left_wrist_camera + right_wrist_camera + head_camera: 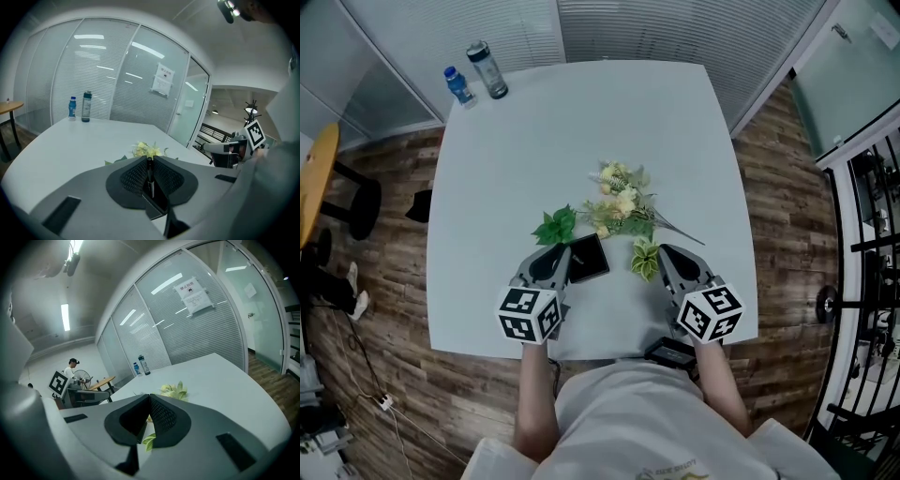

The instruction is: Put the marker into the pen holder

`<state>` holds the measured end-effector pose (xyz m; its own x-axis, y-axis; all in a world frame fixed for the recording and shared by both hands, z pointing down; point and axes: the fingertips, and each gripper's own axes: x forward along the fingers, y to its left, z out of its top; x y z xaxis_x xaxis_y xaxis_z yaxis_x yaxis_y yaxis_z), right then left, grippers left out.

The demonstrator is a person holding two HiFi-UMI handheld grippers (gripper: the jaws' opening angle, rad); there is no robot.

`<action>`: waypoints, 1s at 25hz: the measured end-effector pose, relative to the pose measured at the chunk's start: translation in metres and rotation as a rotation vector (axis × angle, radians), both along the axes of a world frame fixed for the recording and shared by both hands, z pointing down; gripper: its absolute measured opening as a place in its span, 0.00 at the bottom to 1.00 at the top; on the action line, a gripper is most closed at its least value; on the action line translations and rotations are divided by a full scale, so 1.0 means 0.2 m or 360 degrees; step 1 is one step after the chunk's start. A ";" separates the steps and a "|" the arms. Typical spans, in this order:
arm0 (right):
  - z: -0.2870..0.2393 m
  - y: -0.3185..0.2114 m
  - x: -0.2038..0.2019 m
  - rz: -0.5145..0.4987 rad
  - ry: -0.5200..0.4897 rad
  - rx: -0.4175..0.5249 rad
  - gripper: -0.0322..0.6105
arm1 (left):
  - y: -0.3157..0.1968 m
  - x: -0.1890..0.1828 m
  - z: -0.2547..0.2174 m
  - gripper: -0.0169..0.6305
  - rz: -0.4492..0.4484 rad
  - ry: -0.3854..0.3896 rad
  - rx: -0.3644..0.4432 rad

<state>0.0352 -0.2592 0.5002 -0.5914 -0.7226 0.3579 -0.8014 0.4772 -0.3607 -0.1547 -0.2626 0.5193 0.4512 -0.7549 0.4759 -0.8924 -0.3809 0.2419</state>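
My left gripper (563,253) hovers at the near side of the white table (487,187), right beside the black square pen holder (588,258). In the left gripper view its jaws (150,160) are shut on a thin black marker (150,176) that stands upright between the pads, with the open pen holder (157,205) just beneath it. The marker is hidden in the head view. My right gripper (662,251) sits to the right of the holder by a green leaf; its jaws (149,398) are shut with nothing between them.
A spray of artificial flowers (619,211) lies mid-table just beyond both grippers. Two bottles (487,70) stand at the far left corner. A small black device (670,354) rests at the near table edge. A stool (319,178) stands left of the table.
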 end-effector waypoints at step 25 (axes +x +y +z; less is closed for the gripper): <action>0.08 0.00 0.00 0.0017 -0.0067 -0.0062 0.08 | 0.04 0.02 0.20 0.10 0.0055 -0.0388 -0.0125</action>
